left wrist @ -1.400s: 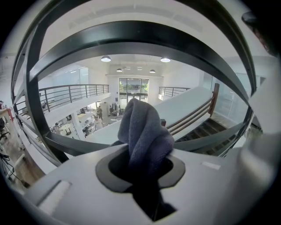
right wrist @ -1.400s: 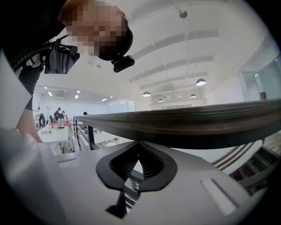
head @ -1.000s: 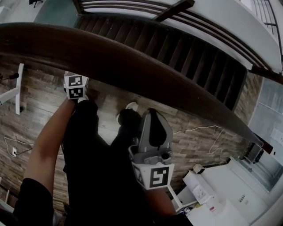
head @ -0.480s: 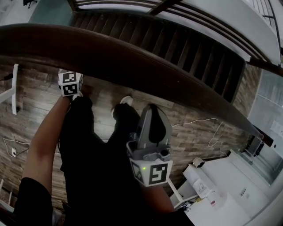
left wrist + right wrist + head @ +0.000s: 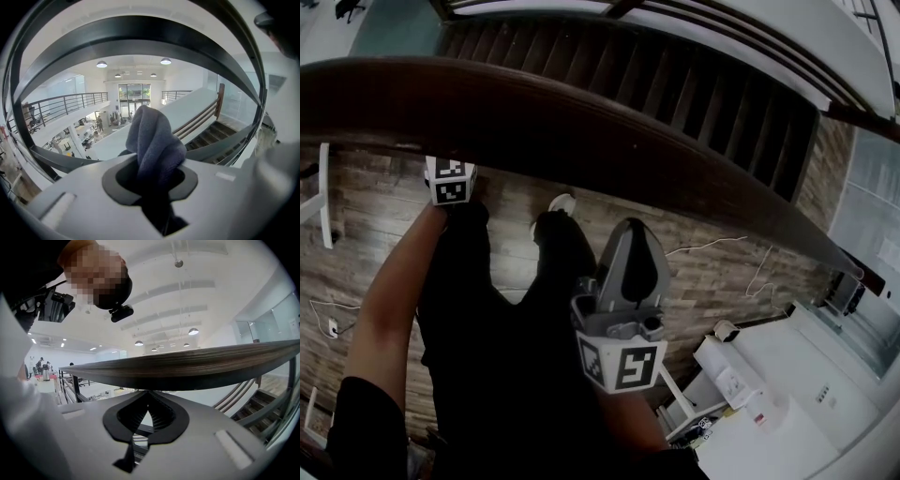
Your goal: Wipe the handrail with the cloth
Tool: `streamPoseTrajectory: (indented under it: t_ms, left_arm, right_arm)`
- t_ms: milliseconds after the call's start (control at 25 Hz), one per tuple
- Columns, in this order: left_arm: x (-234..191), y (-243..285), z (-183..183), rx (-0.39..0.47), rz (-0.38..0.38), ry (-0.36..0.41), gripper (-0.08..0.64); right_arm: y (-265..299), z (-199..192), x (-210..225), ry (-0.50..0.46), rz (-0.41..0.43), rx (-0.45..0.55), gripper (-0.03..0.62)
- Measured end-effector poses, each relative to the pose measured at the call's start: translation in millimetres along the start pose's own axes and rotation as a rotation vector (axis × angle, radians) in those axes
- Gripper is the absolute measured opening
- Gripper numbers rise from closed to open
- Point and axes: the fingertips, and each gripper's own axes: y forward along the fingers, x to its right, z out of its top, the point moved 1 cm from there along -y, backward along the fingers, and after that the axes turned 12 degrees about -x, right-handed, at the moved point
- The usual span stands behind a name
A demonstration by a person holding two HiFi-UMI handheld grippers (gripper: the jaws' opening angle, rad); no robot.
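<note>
**Left tool edges along the rail with the cloth; right tool idle**

Head view: the long, curved, dark-brown wooden handrail runs across just beyond both tools. The left tool has its tip tucked under the rail's near edge. Over the last second it has slid slightly leftward along that edge. The right tool has barely moved and sits short of the rail.

Left gripper view: the bunched grey-blue fleecy cloth is clamped between the jaws and stands out past their tips. Whether it touches the rail cannot be told.

Right gripper view: the jaws meet tip to tip on nothing, with the handrail close above the tips.

The small shift suggests a wiping stroke is only starting, so most of the rail likely remains.
</note>
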Motion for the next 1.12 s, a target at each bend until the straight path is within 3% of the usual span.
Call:
streamPoseTrajectory:
  t_ms: [200, 840, 1120]
  left_arm:
    - [10, 0, 5, 0.000, -0.011, -0.003, 0.074]
    - [61, 16, 10, -0.027, -0.051, 0.019, 0.075]
    - [68, 15, 17, -0.010, -0.022, -0.006, 0.075]
  right_arm:
    - [2, -1, -1, -0.044, -0.008, 0.004, 0.002]
    - [-7, -5, 37, -0.020, -0.040, 0.012, 0.002]
    - [-16, -15, 56, -0.009, -0.044, 0.006, 0.002]
